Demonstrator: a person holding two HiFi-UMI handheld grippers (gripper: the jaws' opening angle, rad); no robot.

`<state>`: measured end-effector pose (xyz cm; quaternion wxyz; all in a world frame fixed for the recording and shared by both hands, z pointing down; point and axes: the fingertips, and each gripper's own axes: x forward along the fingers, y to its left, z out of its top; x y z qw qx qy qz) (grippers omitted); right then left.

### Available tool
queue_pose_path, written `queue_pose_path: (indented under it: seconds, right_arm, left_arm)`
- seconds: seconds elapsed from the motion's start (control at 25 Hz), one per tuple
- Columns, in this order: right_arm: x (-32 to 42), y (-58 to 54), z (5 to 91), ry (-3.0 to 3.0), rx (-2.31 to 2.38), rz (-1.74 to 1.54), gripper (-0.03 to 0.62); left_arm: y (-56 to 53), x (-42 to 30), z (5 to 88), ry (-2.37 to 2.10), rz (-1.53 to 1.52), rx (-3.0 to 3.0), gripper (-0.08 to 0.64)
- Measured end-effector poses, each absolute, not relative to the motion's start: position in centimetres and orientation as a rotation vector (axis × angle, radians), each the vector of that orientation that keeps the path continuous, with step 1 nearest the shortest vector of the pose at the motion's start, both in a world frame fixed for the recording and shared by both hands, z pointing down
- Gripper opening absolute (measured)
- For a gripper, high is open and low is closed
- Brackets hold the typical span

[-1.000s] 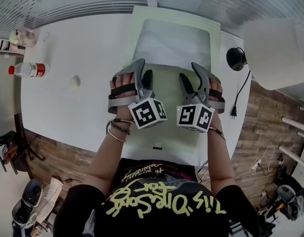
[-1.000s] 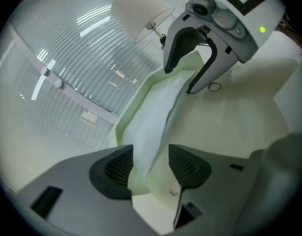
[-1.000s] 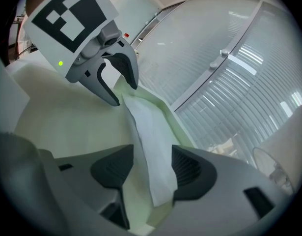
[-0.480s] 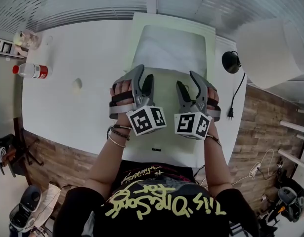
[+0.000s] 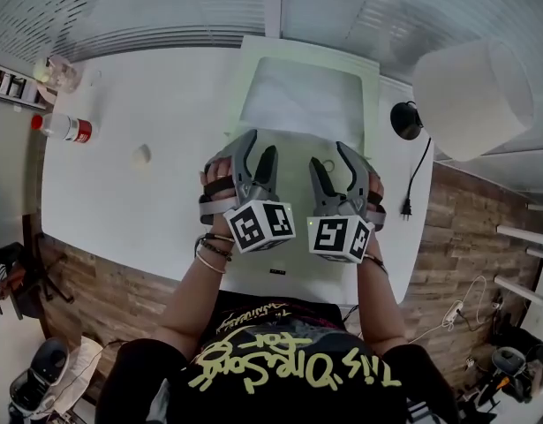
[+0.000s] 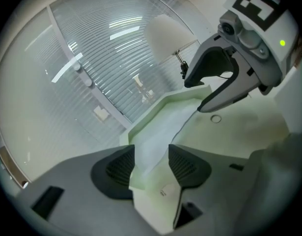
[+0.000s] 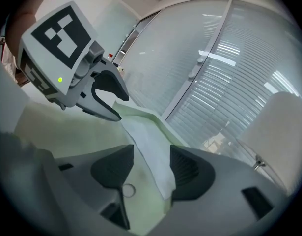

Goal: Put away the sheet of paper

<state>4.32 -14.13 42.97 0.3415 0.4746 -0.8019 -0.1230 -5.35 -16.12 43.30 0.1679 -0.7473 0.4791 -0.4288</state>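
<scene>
sheet of paper (image 5: pixel 308 95): lies flat in the upper half of the open green folder (image 5: pixel 293 144), top centre of frame | left gripper (image 5: pixel 260 144): jaws apart, empty, over the folder's lower half | right gripper (image 5: pixel 328 153): likewise released, just beside it | progress: paper sits inside; folder open, so closing it may remain

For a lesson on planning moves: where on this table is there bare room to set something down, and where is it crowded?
Free: the table between the bottle, the small lump and the folder. Crowded: the folder, under the left claw and right claw, and the right edge by the lamp base and cord.
</scene>
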Motion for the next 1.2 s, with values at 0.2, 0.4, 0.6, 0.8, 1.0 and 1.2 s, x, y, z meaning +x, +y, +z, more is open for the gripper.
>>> queue_pose_path:
  seconds: [0.2,0.4,0.6,0.8,1.0,1.2]
  right_arm:
    - [4.4,-13.9,41.9,-2.124,1.296,-0.272,0.229]
    - [4.5,-13.9,40.9,-2.149,1.340,-0.262,0.229]
    - [5.0,-13.7,39.7,-2.208,1.411,-0.192,0.229]
    - [5.0,-13.6,37.8,-2.276,1.417,-0.253,0.214]
    - [5.2,-13.1,36.0,-2.311,1.460,-0.313,0.127]
    - [5.2,-12.7,34.9,-2.353,1.476,-0.316,0.107]
  left_arm:
    - [-16.0,-5.5,42.7,1.406,-1.178,-2.129,0.219]
    - [-15.8,-5.5,42.0,1.470,-1.107,-2.193,0.219]
    - [-15.4,-5.4,40.7,1.551,-1.005,-2.272,0.218]
    - [-15.1,-5.2,39.4,1.598,-0.916,-2.291,0.197]
    - [-14.7,-5.1,38.3,1.638,-0.828,-2.298,0.168]
    - [-14.1,-4.7,37.2,1.668,-0.741,-2.343,0.132]
